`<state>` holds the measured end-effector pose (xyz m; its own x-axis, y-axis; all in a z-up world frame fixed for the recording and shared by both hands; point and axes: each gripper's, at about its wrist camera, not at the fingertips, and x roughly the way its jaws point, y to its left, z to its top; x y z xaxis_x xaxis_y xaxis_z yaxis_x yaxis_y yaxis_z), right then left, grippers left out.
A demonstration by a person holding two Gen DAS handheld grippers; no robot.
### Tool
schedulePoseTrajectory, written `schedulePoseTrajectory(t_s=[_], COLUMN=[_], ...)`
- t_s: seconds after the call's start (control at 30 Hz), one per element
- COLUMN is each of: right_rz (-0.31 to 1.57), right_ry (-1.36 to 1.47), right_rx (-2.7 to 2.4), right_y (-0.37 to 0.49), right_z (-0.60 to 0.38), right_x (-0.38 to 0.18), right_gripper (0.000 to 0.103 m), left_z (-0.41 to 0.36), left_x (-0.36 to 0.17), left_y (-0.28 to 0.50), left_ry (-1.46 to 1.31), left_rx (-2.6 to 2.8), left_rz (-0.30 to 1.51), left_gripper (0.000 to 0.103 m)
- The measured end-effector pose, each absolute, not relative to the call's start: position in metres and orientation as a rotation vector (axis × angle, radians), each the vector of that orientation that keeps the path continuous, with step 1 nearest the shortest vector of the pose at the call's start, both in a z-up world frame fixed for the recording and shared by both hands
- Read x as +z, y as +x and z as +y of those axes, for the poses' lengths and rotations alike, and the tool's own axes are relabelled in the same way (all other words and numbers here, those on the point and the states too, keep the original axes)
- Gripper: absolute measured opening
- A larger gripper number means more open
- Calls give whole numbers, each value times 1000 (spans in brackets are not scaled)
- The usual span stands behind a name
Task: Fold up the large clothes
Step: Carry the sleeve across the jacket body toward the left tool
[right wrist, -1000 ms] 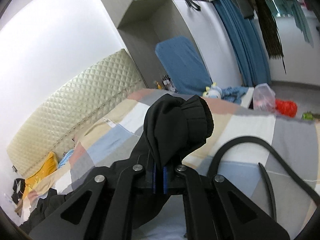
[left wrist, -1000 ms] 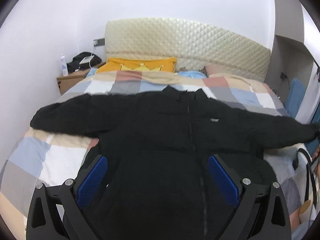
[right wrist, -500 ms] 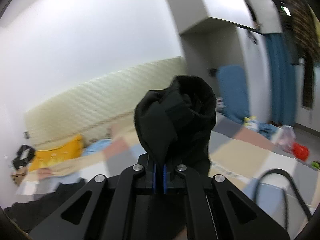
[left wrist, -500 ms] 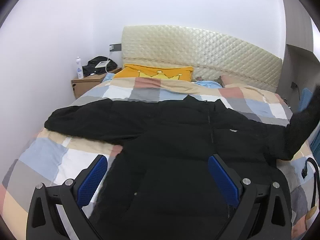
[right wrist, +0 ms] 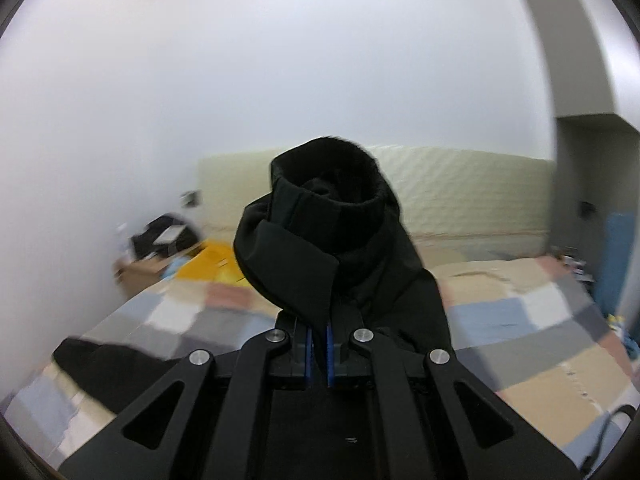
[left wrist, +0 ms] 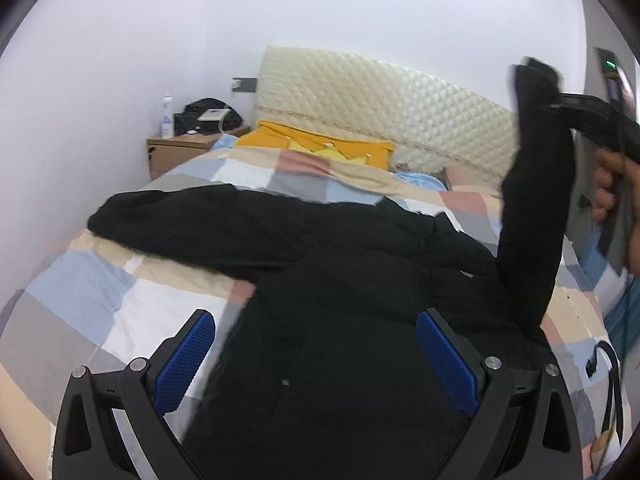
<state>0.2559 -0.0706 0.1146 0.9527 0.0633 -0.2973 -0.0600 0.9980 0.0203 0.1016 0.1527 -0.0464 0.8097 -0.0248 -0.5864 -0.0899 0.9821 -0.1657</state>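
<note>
A large black jacket [left wrist: 340, 280] lies front up on the checkered bed [left wrist: 80, 300], its left sleeve [left wrist: 180, 224] stretched flat toward the wall. My left gripper [left wrist: 316, 352] is open and empty, hovering over the jacket's lower body. My right gripper [right wrist: 318, 354] is shut on the cuff of the right sleeve [right wrist: 332, 240] and holds it high above the bed. In the left wrist view that sleeve [left wrist: 532, 208] hangs upright at the right, below the right gripper [left wrist: 560, 102].
A quilted cream headboard [left wrist: 380, 100] stands at the far end, with a yellow pillow [left wrist: 320, 146] below it. A wooden nightstand [left wrist: 180, 152] with a bottle and a black bag stands at the far left. A black strap [left wrist: 612, 384] lies at the bed's right edge.
My right gripper has lifted the right sleeve from flat on the bed to upright and swung it inward toward the jacket's body. The left gripper stayed open over the lower body.
</note>
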Motion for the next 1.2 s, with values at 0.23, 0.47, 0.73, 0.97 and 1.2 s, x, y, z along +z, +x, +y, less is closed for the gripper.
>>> schedulePoseTrajectory(t_s=[0.23,0.47,0.73,0.97,1.2], right_rz=[446,607,750,790,828], right_ry=[-123,-211,-259,-239,-173], right_rx=[195,283,331,344,477], right_y=[290,306,301,305,288], right_z=[48,102,134,132,104], right_x=[23,-81,-156,-168,-143], right_gripper=[5,5,8,8,15], left_z=[207,213,203,205,195], left_x=[-52,-65,-75,-79,-82], left_y=[97,101,111,116,119], left_ry=[-341,-307,-261,-274,-233], left_rx=[88,140,113,124,112], left_rz=[604,605,632,637,652], left_gripper=[102,102,102,102,102])
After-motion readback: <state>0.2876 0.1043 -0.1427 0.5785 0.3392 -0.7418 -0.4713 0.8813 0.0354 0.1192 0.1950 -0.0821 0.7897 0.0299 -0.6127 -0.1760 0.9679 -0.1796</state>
